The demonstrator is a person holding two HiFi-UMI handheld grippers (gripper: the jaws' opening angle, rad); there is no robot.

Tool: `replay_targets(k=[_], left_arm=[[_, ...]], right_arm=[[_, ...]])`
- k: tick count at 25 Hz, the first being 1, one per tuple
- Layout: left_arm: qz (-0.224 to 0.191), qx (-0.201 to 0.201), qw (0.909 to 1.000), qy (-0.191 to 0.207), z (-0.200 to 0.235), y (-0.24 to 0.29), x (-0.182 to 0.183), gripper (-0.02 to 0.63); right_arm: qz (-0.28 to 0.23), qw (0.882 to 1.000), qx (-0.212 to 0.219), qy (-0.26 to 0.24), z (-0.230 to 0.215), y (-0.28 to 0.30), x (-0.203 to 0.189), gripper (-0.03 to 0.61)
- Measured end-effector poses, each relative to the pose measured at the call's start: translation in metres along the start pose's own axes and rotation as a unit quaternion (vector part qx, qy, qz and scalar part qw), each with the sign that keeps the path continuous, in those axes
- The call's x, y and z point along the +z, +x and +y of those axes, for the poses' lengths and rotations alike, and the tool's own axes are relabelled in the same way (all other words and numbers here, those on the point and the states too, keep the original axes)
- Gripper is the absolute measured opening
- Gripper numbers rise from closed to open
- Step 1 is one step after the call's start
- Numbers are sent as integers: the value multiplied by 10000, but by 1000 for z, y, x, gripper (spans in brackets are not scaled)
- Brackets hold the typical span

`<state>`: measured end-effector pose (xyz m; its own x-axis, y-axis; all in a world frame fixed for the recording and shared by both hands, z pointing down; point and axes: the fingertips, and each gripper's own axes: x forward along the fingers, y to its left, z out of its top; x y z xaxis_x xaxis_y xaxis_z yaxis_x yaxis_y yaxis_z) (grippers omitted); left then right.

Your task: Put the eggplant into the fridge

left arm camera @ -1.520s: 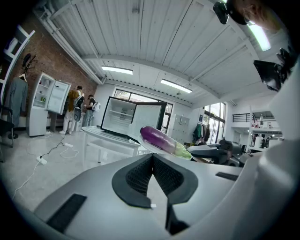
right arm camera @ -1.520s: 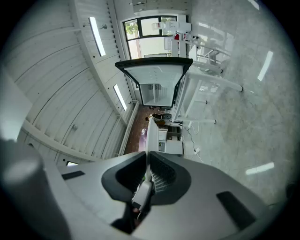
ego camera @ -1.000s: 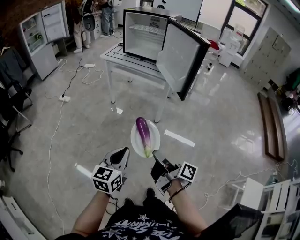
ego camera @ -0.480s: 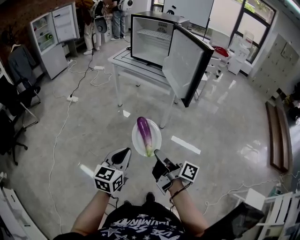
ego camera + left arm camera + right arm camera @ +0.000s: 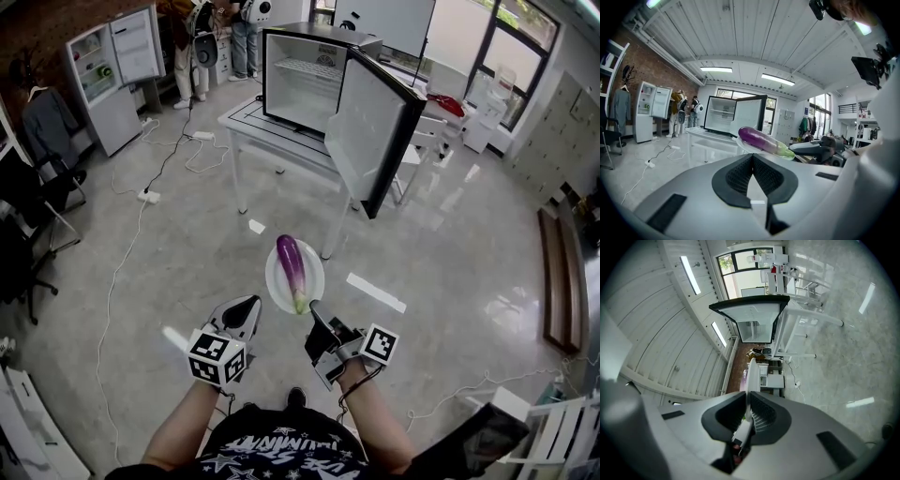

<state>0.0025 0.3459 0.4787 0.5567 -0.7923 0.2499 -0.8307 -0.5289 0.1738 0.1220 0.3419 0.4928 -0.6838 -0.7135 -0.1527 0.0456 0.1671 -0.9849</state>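
A purple eggplant point(image 5: 291, 265) with a green stem end lies on a white plate point(image 5: 311, 272) held out in front of me, above the floor. My right gripper point(image 5: 314, 307) is shut on the plate's near rim; in the right gripper view the plate point(image 5: 751, 373) runs edge-on between the jaws. My left gripper point(image 5: 250, 303) is shut and empty, just left of the plate. From the left gripper view the eggplant point(image 5: 764, 140) shows to the right. The black fridge point(image 5: 302, 77) stands ahead on a white table point(image 5: 246, 120), its door point(image 5: 370, 127) swung open.
A white fridge point(image 5: 120, 70) stands open at the far left, with people point(image 5: 199, 42) beyond it. Cables and a power strip point(image 5: 147, 196) lie on the floor at left. Chairs point(image 5: 23, 244) sit at the left edge. Shelving point(image 5: 553, 431) is at the lower right.
The fridge and table have come a little nearer and shifted right in the head view. Both grippers, the plate and the eggplant keep the same pose.
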Motion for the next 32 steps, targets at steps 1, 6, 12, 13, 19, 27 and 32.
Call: replay_targets(k=[1,6,12,13,19,27,32], left_arm=[[0,25,10000,-3,-2,3,0,8],[-6,183,9998,-70,-10,15,-4,9],[-28,376,9992,-117,-21,29,-7,9],[-33,393,9992,-113,-23,30,-7,9],[-54,470,9988,-97,-27,36,-6,9],[-132,455,9989,-70,-14,56,8,8],[-137,339,9993,-78,-3,78,12,9]], right_arm=[[8,10000,-4,14,-1,-1,4,23],[136,9999,-66,48,-7,-8,21,23],[320,9995,-6,79,-10,-14,42,23],[328,9994,16,96,-10,-15,45,23],[328,9992,-26,211,-21,-20,56,23],[293,9994,26,207,-19,-6,72,23],[215,9996,-17,177,-26,6,87,23]])
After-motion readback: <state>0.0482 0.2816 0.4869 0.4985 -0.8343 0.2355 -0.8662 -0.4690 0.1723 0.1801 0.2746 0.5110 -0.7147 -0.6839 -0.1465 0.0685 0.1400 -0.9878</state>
